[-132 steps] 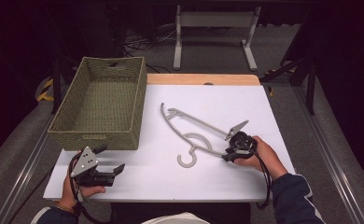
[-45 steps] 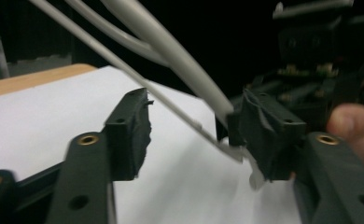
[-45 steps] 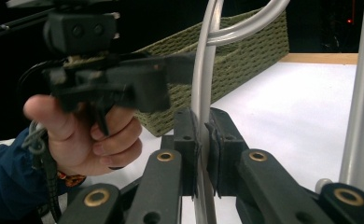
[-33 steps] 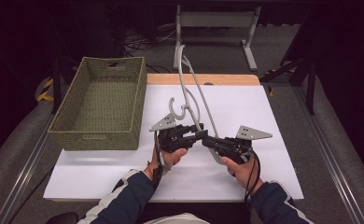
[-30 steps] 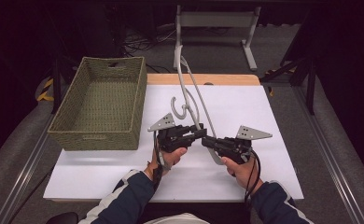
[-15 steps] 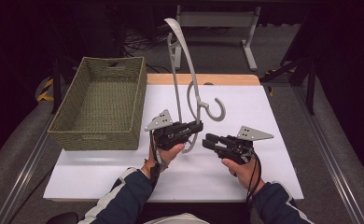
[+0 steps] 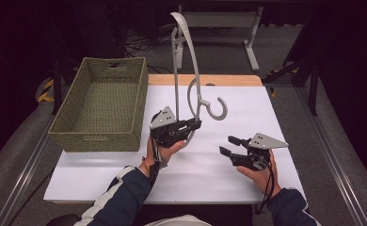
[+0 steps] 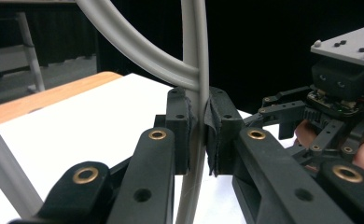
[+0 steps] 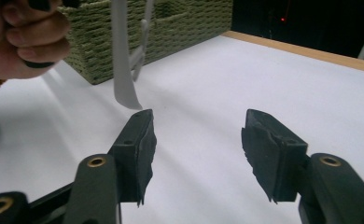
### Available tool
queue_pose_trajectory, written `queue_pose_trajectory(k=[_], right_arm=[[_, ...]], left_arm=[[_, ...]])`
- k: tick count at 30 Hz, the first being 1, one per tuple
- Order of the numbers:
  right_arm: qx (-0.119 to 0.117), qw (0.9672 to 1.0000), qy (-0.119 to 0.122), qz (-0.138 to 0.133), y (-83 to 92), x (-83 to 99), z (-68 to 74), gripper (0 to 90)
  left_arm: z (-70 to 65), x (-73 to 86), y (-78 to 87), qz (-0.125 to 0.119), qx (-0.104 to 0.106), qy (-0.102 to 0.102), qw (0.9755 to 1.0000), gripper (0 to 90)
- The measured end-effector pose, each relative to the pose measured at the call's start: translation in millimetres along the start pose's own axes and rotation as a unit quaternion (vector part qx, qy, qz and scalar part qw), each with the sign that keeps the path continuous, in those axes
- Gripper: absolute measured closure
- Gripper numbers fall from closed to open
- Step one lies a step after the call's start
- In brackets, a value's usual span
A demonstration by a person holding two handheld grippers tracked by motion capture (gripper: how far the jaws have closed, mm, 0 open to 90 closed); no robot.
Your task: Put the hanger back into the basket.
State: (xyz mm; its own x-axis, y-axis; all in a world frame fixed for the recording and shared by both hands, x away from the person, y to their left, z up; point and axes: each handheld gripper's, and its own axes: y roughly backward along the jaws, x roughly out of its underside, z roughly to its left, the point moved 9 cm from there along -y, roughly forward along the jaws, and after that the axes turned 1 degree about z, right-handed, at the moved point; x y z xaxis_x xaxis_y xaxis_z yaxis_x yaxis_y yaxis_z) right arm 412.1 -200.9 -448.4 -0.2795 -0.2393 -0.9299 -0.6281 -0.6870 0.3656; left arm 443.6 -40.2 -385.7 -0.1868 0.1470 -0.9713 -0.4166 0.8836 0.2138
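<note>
The left claw [image 7: 195,125] is clamped on a grey clothes hanger [image 7: 189,52], gripping one thin bar of it near the middle of the white surface [image 7: 125,179]. In the left gripper view the two black pads press on that bar [image 8: 199,140] from both sides, with no gap left between them and the plastic. The hanger stands nearly upright above the claw: from the grip it rises toward 12 o'clock in the high view, its curved shoulder arching high over the far edge of the surface, while its hook [image 7: 215,109] curls out toward 2 o'clock from the claw, just above the surface. The lower tip of the hanger hangs free close over the surface, as the right gripper view shows [image 9: 124,88].

The right claw [image 7: 227,145] sits at about 4 o'clock from the left one, near it but apart. Its jaws have just been opening and now stand apart with nothing between them; the bare white surface shows through the gap [image 9: 196,140]. The hanger's tip lies just beyond its left jaw, not touching it.

A woven green basket [image 7: 99,106] stands on the surface at 9 o'clock from the left claw, well clear of the hanger.
</note>
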Motion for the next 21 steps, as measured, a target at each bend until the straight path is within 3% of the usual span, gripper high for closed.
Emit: queue_pose_trajectory(k=[4, 9, 12, 17, 21], right_arm=[[0.013, 0.9999, -0.003, 0.0, 1.2, 0.5, -6.0, 38.5], [0.044, 0.9987, 0.021, 0.016, -2.0, 2.3, -10.9, 29.0], [0.061, 0.9973, 0.032, 0.025, -3.8, 3.9, -13.2, 22.9], [0.07, 0.9963, 0.044, 0.023, -5.2, 4.4, -13.2, 16.7], [0.09, 0.993, 0.071, 0.032, -10.0, 9.8, -13.1, 13.4]], left_arm=[[-0.4, -12.0, 3.2, 0.003, -0.012, -0.023, 0.9996, 81.4], [2.7, -24.1, 11.7, 0.006, -0.03, -0.054, 0.9981, 81.4], [6.3, -29.5, 16.9, 0.005, -0.036, -0.059, 0.9976, 81.4], [9.7, -34.2, 22.8, 0.001, -0.04, -0.066, 0.997, 81.4], [14.1, -37.6, 28.3, 0.0, -0.049, -0.075, 0.996, 81.4]])
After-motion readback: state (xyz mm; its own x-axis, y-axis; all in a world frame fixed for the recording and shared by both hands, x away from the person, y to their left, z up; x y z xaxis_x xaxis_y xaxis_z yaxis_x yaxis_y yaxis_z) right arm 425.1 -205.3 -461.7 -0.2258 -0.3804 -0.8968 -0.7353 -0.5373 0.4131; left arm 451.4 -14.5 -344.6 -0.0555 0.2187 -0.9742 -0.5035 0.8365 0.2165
